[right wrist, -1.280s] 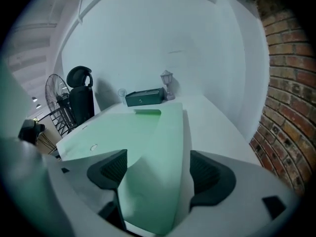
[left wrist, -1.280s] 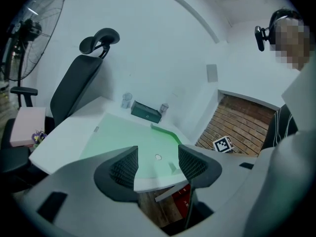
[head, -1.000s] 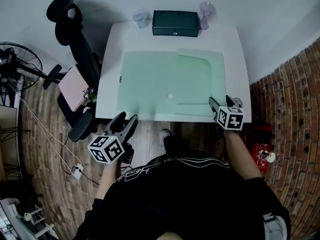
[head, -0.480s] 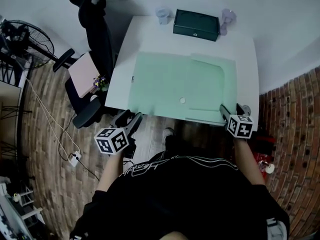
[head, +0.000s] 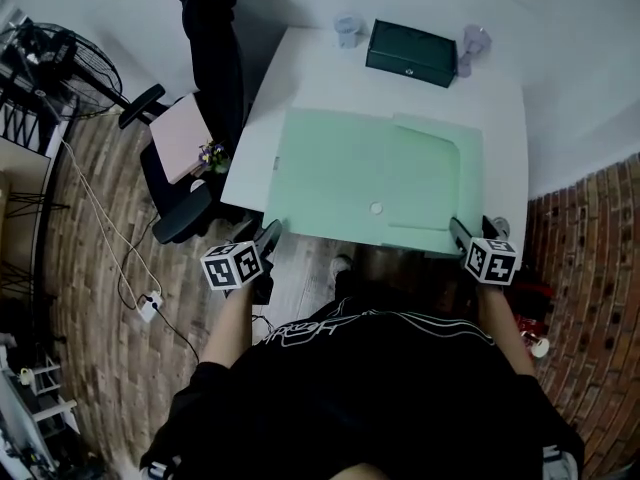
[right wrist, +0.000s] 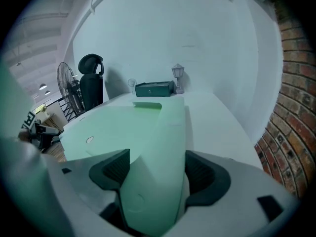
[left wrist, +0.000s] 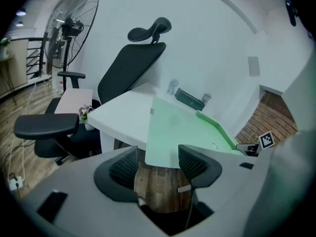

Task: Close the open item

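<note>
Right tongs (right wrist: pixel 154 168) stand astride the green folder (right wrist: pixel 129 126).

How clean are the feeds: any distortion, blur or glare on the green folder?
Head view: sharp, evenly lit, no glare on the green folder, room edges bowed. Left gripper view: strong fisheye, dark corners. Right gripper view: same fisheye, folder's near edge soft up close.

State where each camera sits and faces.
Head view: on the person's head, steeply down at the table and green folder; torso, left gripper, right gripper show.
Left gripper view: on that gripper, past its open jaws toward the folder's near corner.
Right gripper view: on its gripper, along the folder between its jaws.
All three share the folder.
</note>
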{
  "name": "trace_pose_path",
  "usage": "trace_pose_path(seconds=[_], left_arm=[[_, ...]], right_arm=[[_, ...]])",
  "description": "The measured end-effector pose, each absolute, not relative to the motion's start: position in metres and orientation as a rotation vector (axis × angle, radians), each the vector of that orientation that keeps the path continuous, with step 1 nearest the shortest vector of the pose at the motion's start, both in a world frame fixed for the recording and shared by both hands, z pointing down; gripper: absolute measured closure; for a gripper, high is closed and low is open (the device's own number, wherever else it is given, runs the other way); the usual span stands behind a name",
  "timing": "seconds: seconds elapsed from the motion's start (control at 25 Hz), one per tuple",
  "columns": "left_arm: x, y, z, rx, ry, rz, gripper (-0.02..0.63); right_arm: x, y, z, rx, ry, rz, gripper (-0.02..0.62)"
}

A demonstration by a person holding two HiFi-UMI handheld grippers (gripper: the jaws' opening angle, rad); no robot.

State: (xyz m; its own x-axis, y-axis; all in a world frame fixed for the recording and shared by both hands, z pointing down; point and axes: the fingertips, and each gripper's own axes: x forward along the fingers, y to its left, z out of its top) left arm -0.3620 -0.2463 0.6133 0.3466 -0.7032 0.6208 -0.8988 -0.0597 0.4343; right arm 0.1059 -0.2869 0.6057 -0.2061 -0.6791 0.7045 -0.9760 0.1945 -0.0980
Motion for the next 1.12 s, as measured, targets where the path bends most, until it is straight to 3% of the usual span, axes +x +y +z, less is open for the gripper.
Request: trace_pose_path(seconds=[0.44, 0.68, 1.12], left_arm=[[-0.347, -0.254, 0.630, 1.819, -1.298, 0.150, 0.356], [-0.349, -0.260, 0.607, 1.882, -1.344, 0.168, 0.456], [-0.325, -0.269, 0.531, 2.056, -1.357, 0.091, 0.514]], right_arm=[[0.105, -0.285, 0.608, 1.551, -1.957, 0.741, 0.247], [0.105, -0.288, 0.608, 1.564, -1.957, 0.731, 0.247], [0.102, -0.289, 0.604, 1.579, -2.019, 0.822, 0.241]])
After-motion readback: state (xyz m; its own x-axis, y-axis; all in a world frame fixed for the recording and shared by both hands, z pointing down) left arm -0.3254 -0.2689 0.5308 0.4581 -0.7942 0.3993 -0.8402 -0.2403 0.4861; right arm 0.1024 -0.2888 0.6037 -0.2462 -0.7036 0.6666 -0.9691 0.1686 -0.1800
